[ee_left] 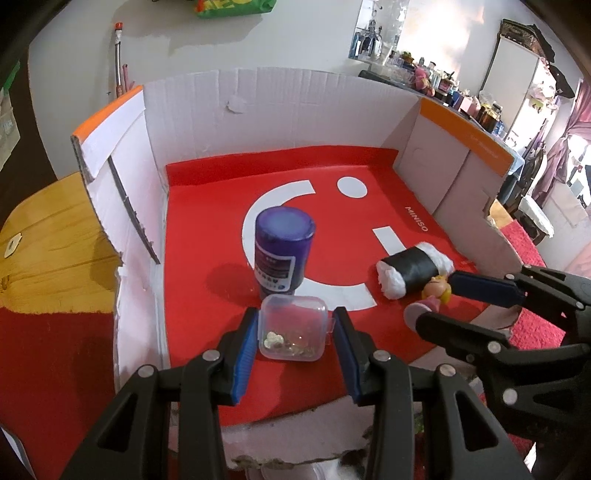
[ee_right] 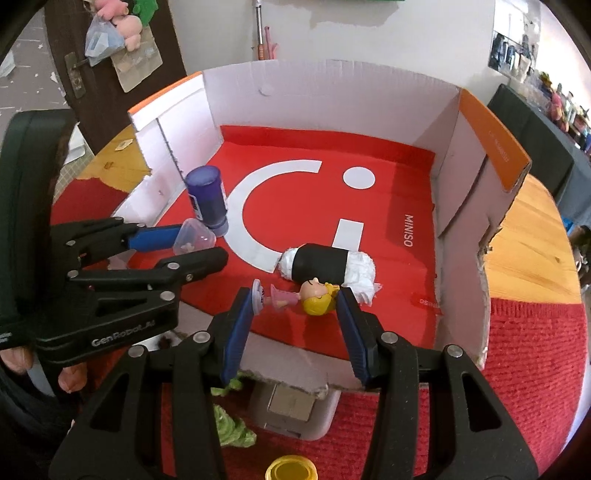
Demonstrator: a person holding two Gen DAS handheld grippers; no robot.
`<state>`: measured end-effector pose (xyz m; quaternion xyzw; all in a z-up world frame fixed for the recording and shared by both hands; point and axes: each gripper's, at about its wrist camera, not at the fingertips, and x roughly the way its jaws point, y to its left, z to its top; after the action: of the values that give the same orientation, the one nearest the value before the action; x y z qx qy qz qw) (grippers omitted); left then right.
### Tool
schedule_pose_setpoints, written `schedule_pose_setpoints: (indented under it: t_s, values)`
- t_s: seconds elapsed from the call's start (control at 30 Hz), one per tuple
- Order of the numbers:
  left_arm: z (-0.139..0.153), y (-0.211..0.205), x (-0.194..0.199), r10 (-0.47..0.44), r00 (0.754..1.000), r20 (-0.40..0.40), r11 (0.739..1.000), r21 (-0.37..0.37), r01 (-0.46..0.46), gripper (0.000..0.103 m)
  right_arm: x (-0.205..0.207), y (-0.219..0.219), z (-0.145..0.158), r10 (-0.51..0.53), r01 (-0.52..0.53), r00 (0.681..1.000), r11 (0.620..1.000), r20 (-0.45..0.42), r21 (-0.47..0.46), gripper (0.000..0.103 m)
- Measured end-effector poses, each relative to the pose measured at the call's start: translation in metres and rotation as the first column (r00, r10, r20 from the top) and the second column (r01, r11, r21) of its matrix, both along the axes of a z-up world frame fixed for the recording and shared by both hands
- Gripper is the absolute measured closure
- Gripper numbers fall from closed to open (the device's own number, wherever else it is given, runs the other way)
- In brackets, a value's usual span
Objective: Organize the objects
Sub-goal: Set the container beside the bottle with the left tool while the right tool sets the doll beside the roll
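My left-wrist camera looks steeply down along my left tongs (ee_left: 295,328) into the open cardboard box (ee_left: 295,99), close above its red floor. My right-wrist camera does likewise over my right tongs (ee_right: 295,306), further right. Both share the box interior, and each sees the other tongs.

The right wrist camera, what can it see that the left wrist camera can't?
Only the right wrist view shows the yellow lid at the bottom, the green thing in front of the box, and the plush toys hanging on the door.

Only the left wrist view shows the cluttered shelf far back and the coins inside the clear case.

Both show the cardboard box, the purple jar, the black-and-white roll, the blonde doll, the left gripper and the right gripper.
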<state>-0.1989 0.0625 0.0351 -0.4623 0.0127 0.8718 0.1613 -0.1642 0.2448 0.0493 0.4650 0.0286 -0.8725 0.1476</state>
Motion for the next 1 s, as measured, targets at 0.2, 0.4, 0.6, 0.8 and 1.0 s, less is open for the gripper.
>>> schedule_pose_setpoints:
  t_s: [0.2, 0.4, 0.6, 0.8, 1.0]
  values:
    - [-0.001, 0.000, -0.005, 0.006, 1.000, -0.002, 1.000, -0.001, -0.006, 0.061, -0.009, 0.003, -0.003, -0.025, 0.025, 1.000, 0.999, -0.005, -0.024, 0.058]
    - [-0.002, 0.001, -0.009, 0.013, 1.000, -0.005, 1.000, -0.006, -0.013, 0.061, -0.015, 0.004, -0.006, -0.042, 0.041, 0.999, 0.999, -0.012, -0.036, 0.058]
    - [-0.003, 0.002, -0.010, 0.015, 1.000, -0.010, 1.000, -0.010, -0.015, 0.061, -0.017, 0.003, -0.010, -0.040, 0.040, 0.999, 0.999, -0.003, -0.031, 0.058]
    - [-0.003, 0.002, -0.010, 0.015, 1.000, -0.010, 1.000, -0.011, -0.015, 0.061, -0.016, 0.004, -0.011, -0.039, 0.039, 0.999, 0.999, -0.002, -0.031, 0.058]
    - [-0.003, 0.002, -0.011, 0.019, 1.000, -0.009, 1.000, -0.010, -0.020, 0.061, -0.016, 0.005, -0.011, -0.038, 0.038, 0.999, 0.999, -0.001, -0.031, 0.058]
